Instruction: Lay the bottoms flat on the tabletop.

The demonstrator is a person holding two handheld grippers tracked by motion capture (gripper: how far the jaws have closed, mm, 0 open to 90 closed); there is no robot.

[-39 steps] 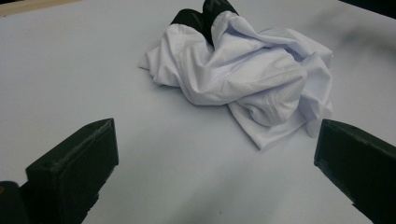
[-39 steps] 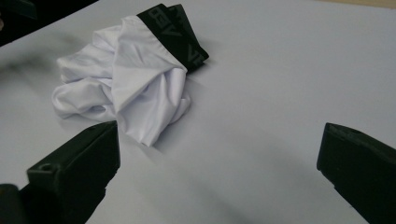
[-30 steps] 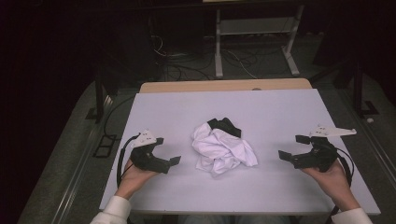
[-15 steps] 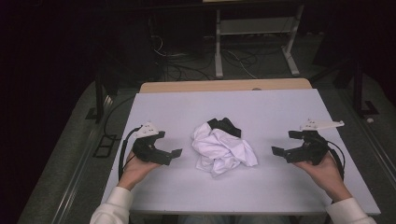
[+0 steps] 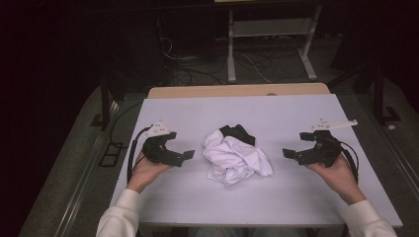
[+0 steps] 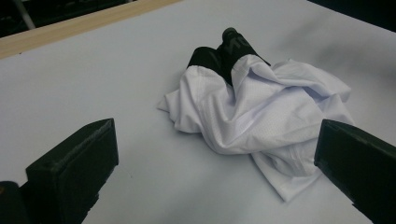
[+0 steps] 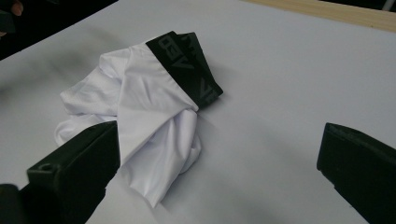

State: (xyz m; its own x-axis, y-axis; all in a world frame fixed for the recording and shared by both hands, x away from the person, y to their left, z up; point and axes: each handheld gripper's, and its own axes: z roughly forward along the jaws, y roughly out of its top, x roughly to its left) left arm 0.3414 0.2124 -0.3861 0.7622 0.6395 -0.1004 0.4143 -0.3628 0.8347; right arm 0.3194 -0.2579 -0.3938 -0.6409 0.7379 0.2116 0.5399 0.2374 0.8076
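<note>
A crumpled white garment point(image 5: 236, 158) with a black waistband point(image 5: 238, 133) lies in a heap at the middle of the pale table point(image 5: 276, 111). In the high view the waistband sits at the heap's 12 o'clock edge, and the white cloth spills toward 5 o'clock. The left gripper point(image 5: 187, 156) is at 9 o'clock of the garment, near it but apart, its jaws pointing toward the cloth. The right gripper point(image 5: 288, 154) is at 3 o'clock of the garment, also apart, and points back at it. Both grippers are held in the person's hands, just above or on the table; which one cannot be told. In the left gripper view the two black jaws stand wide apart with nothing between them, and the garment point(image 6: 261, 121) lies ahead at 1 o'clock, its waistband point(image 6: 223, 53) at the far end. In the right gripper view the jaws are likewise spread wide and hold nothing; the garment point(image 7: 149, 126) lies ahead at 11 o'clock, partly hidden behind the left-hand jaw, with the waistband point(image 7: 187, 65) on its far side.
</note>
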